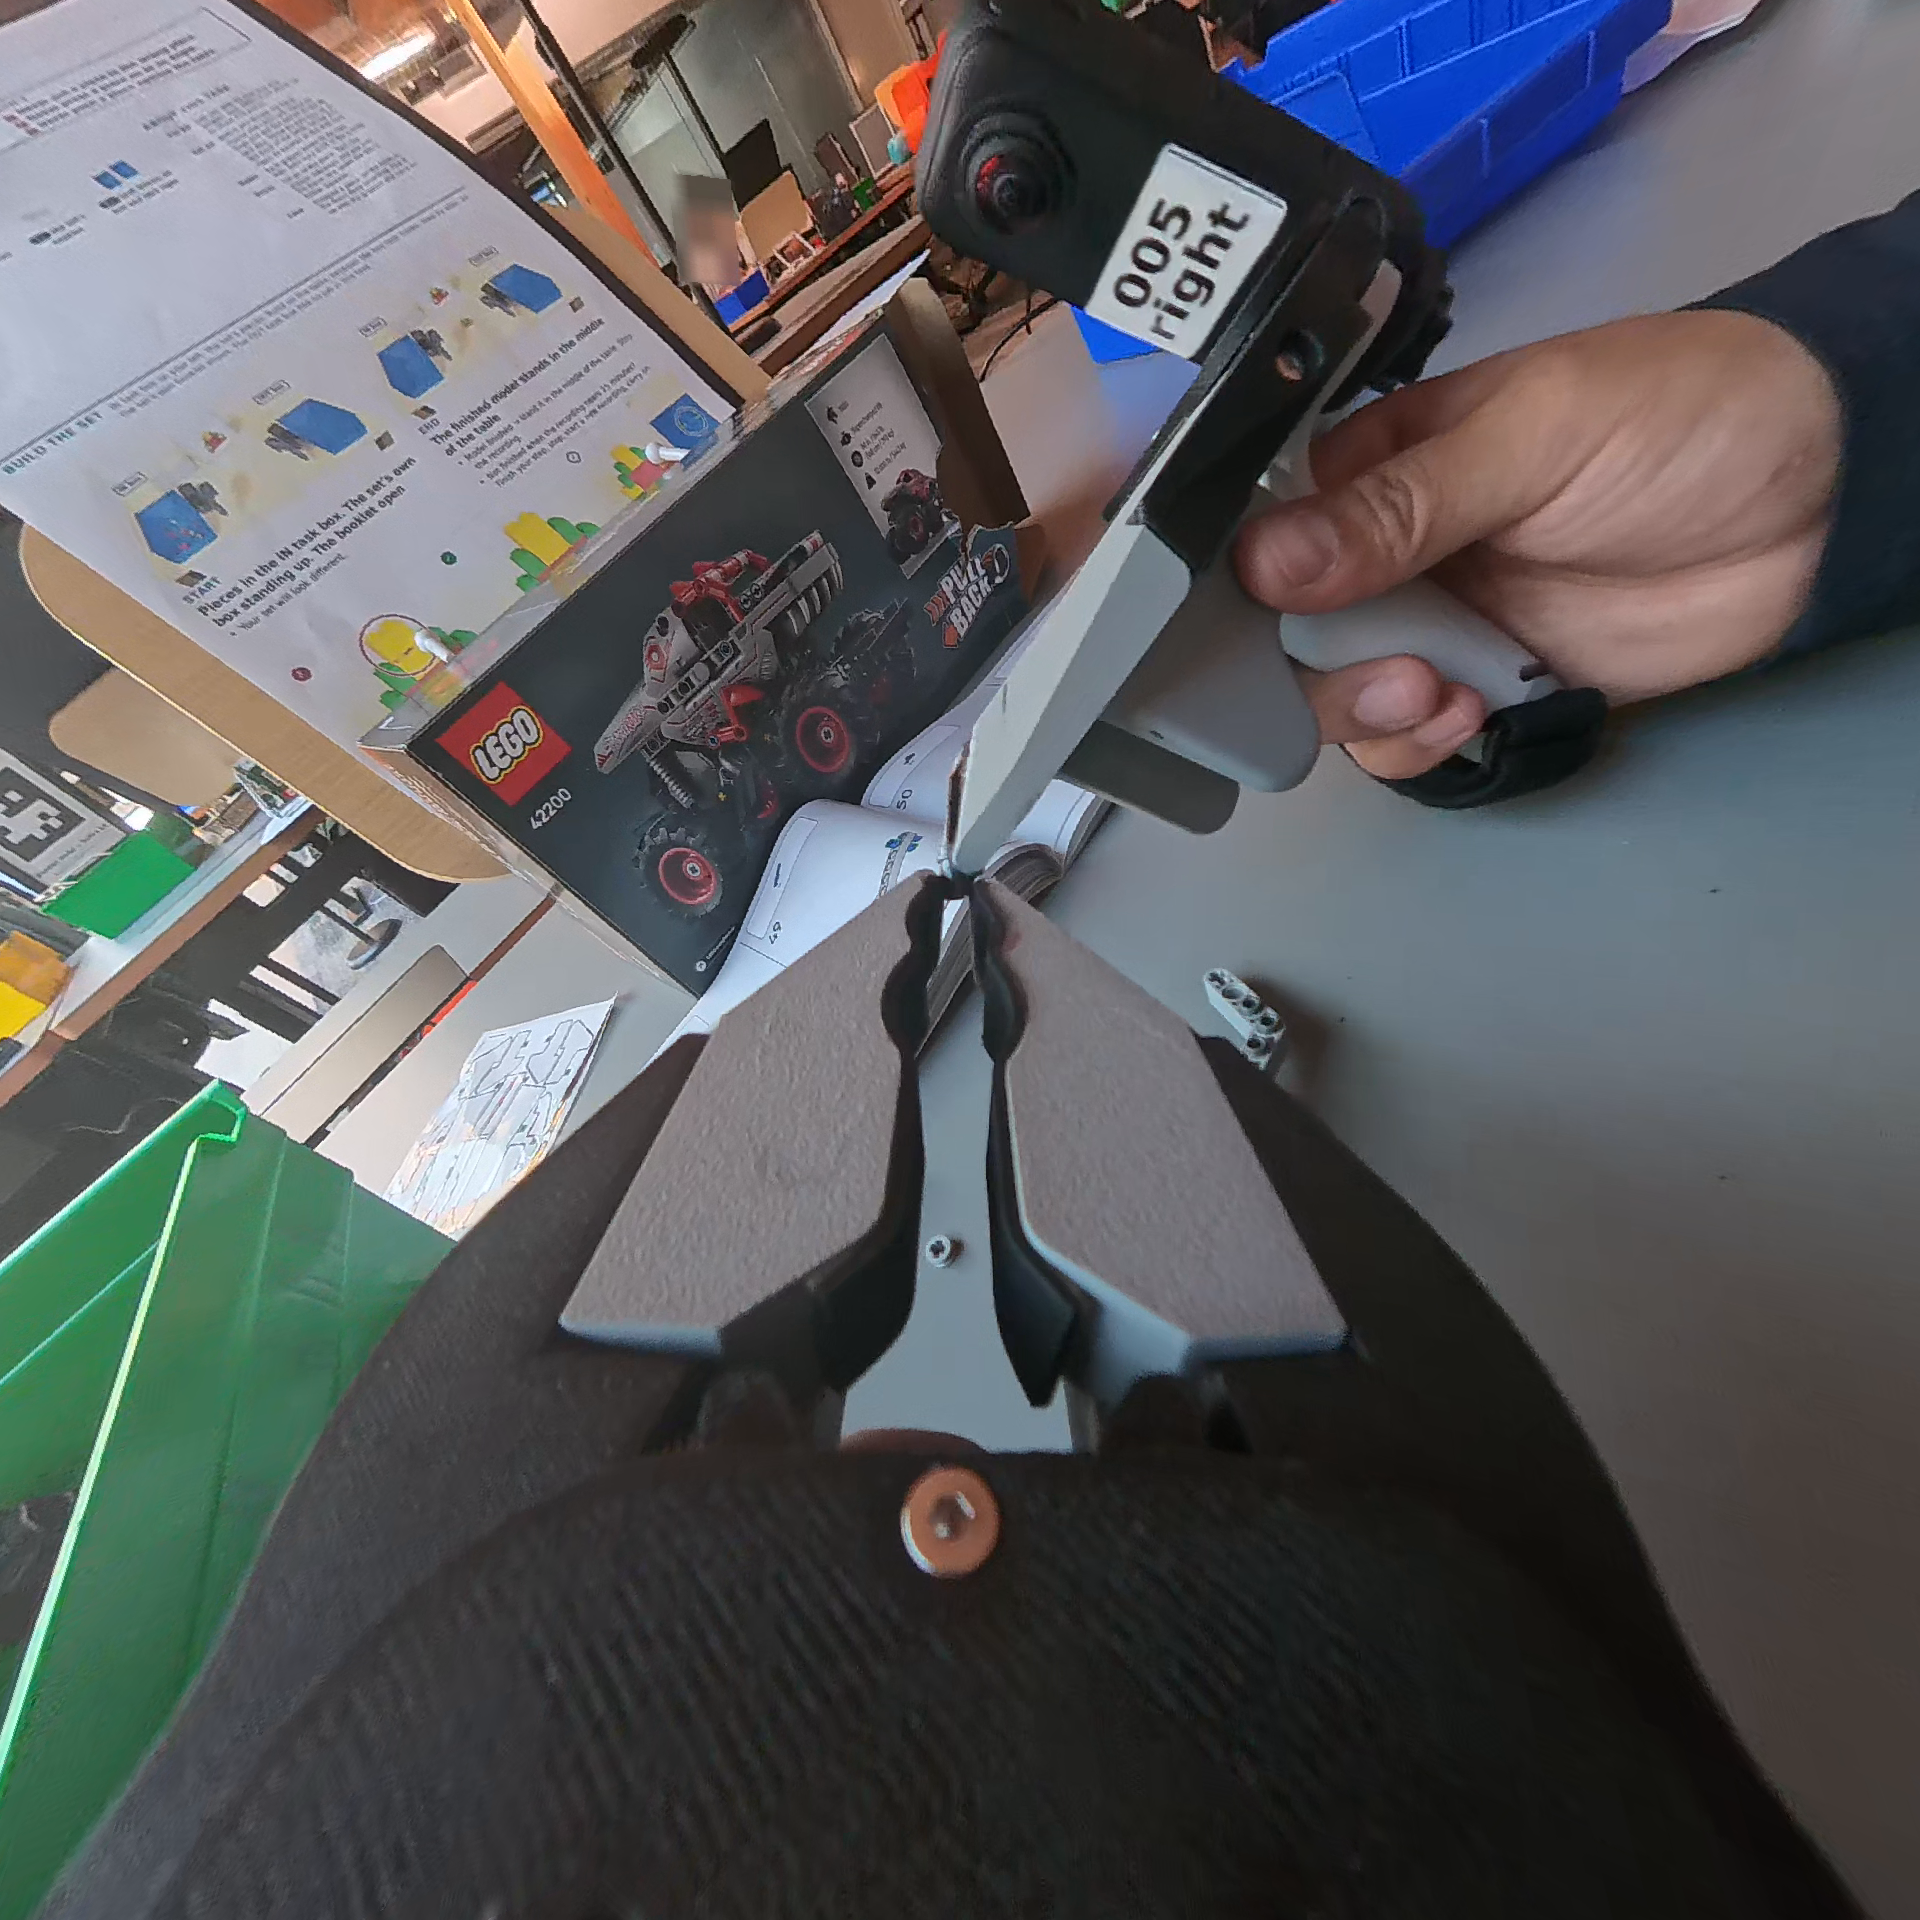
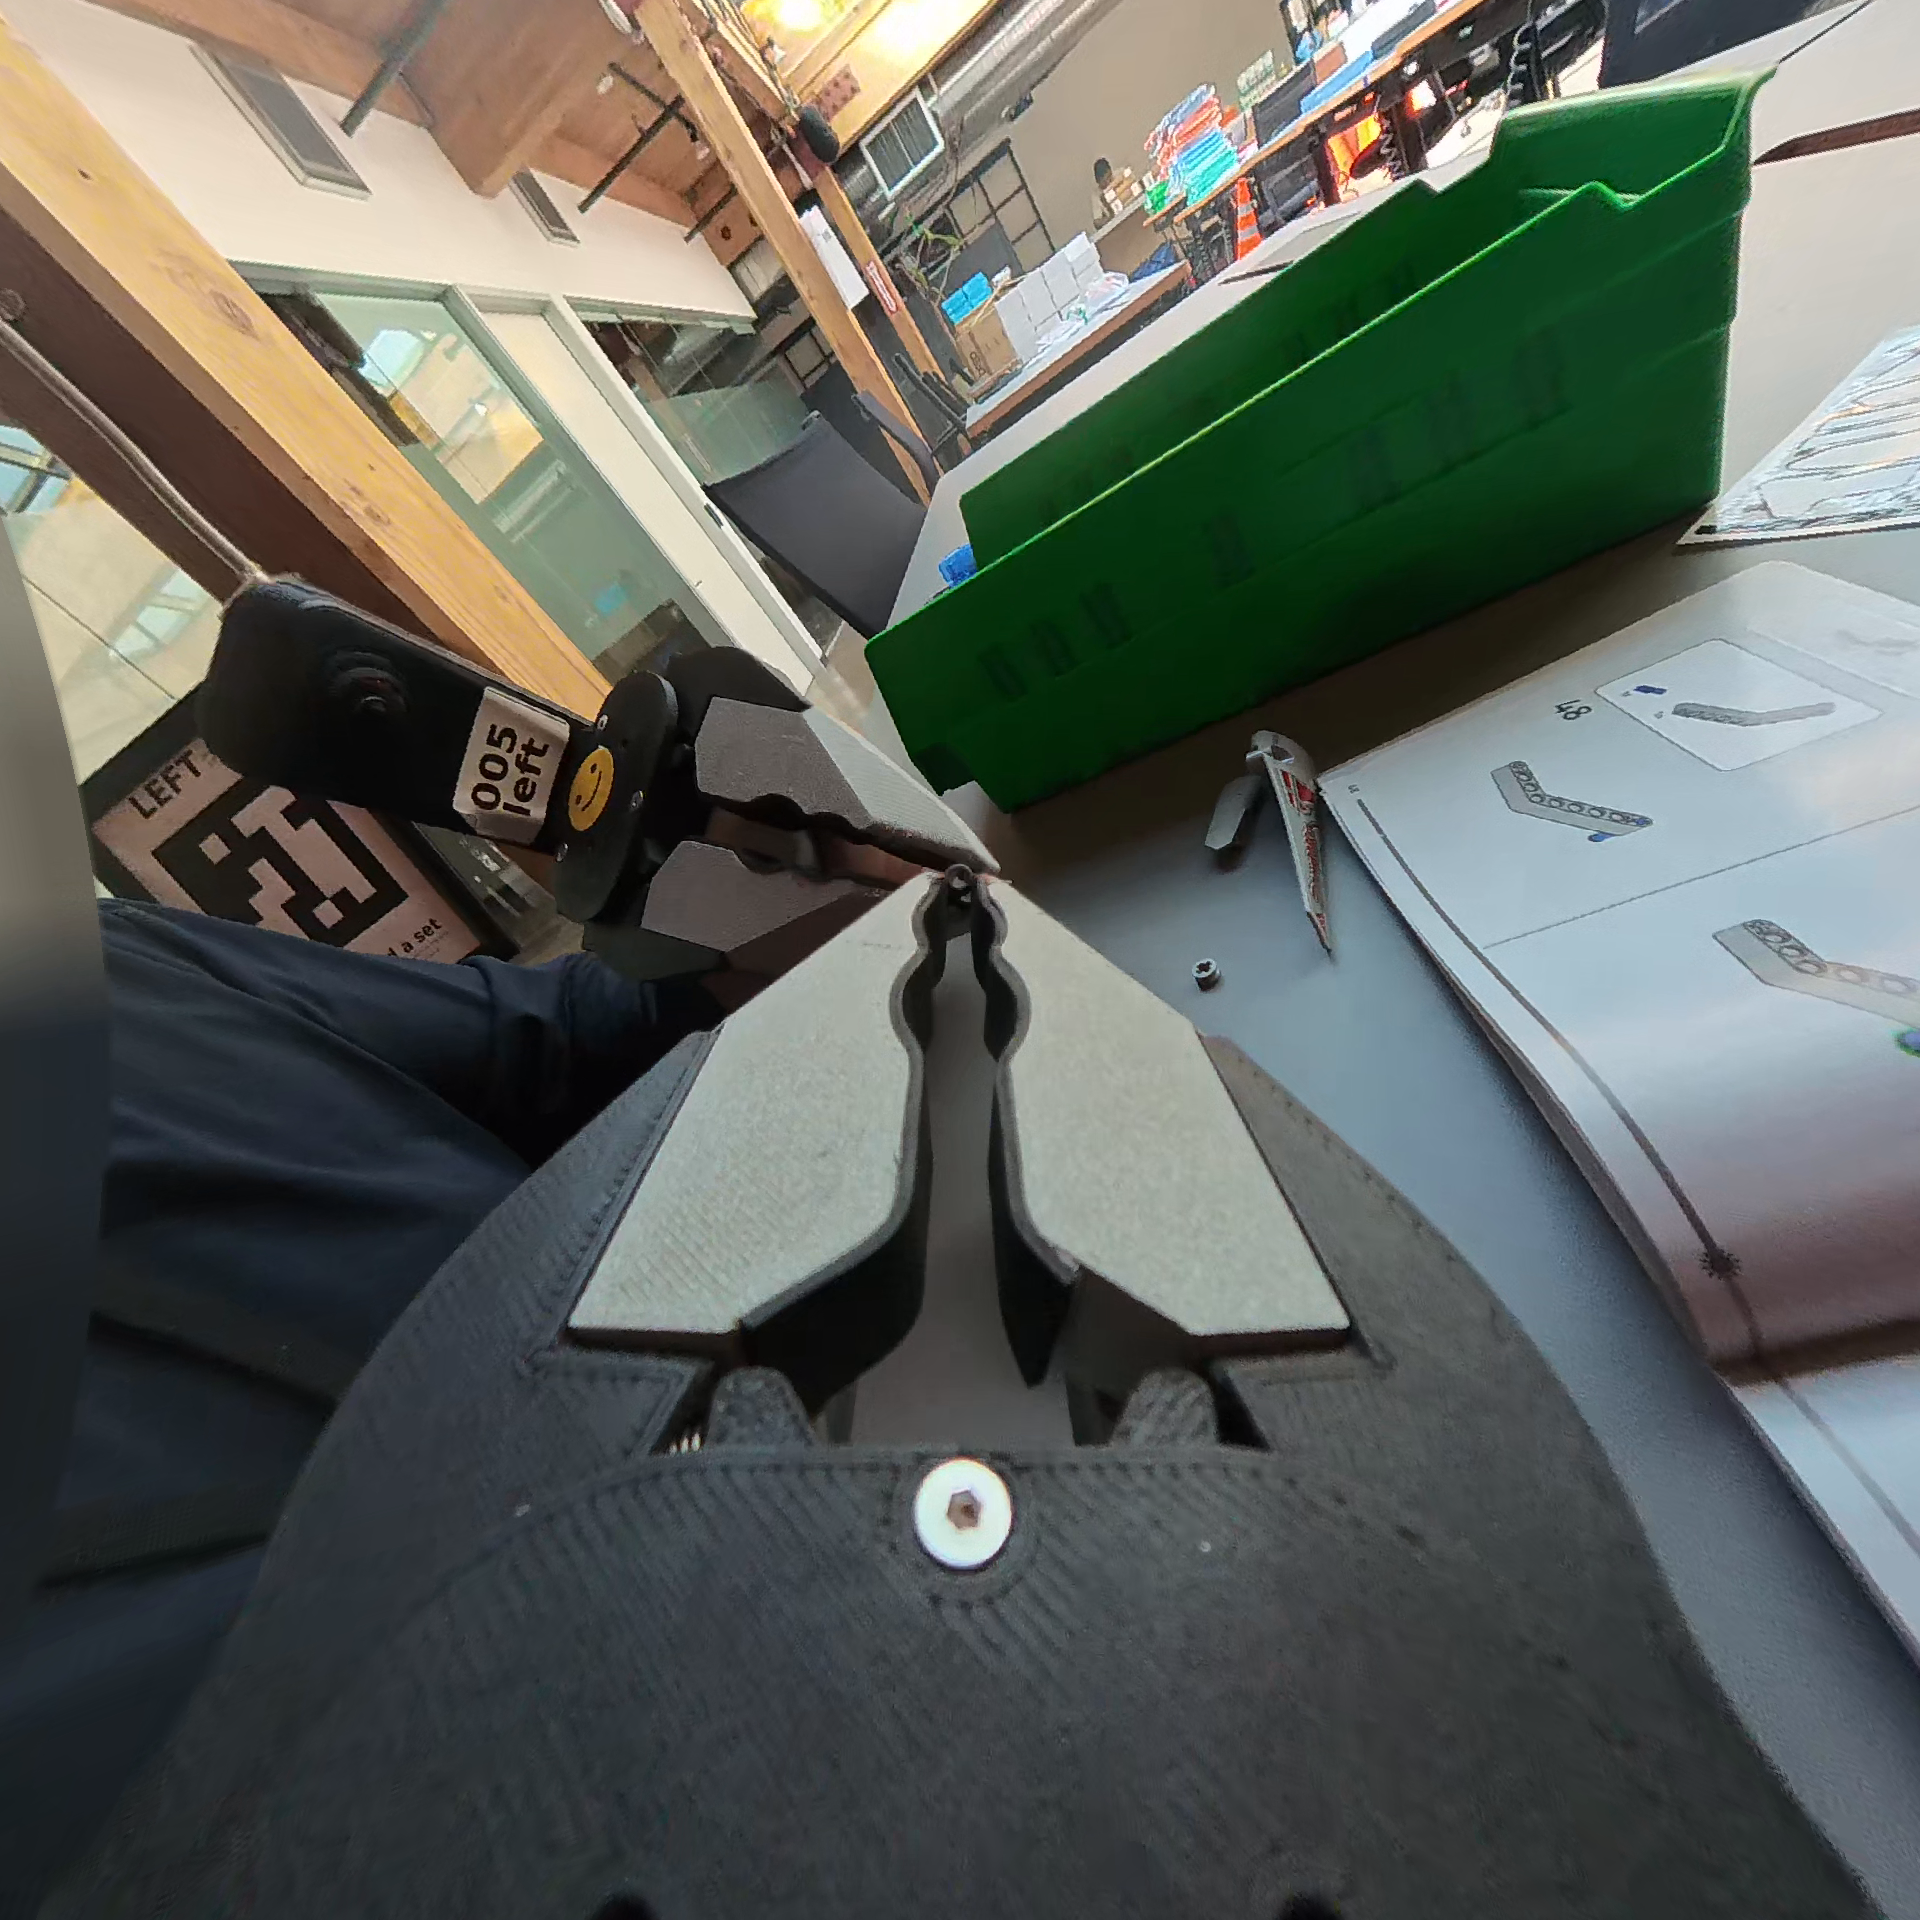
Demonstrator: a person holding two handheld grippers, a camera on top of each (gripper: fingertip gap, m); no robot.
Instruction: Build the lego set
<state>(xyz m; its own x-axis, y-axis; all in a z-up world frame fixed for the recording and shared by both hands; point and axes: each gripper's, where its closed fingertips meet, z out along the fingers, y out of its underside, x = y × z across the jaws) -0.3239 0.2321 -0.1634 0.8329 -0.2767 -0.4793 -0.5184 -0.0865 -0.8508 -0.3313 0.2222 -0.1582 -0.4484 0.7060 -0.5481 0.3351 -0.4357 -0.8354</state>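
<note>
My left gripper (image 1: 952, 883) and my right gripper (image 2: 956, 885) meet tip to tip a little above the grey table (image 1: 1558, 1143). Both have their jaws nearly together on a small dark Lego piece (image 2: 957, 873) pinched where the tips touch; its shape is too small to tell. In the left wrist view the right gripper (image 1: 961, 854) comes down from above, held by a hand (image 1: 1558, 540). In the right wrist view the left gripper (image 2: 961, 868) comes in from the left. The open instruction booklet (image 2: 1662, 935) lies just right of the tips.
The Lego box (image 1: 707, 707) stands behind the booklet (image 1: 883, 831). A grey holed beam (image 1: 1247, 1013), a red-and-white stickered panel (image 2: 1304, 831) and a small dark bush (image 2: 1207, 974) lie loose on the table. There is also a green bin (image 2: 1351, 468), a blue bin (image 1: 1455, 83), a sticker sheet (image 1: 509, 1091) and a task sheet (image 1: 260, 364). Only a small space, under 4 cm, lies between the two pairs of fingers. The small dark bush (image 2: 1207, 974) is about equally far from each gripper, around 11 centimetres.
</note>
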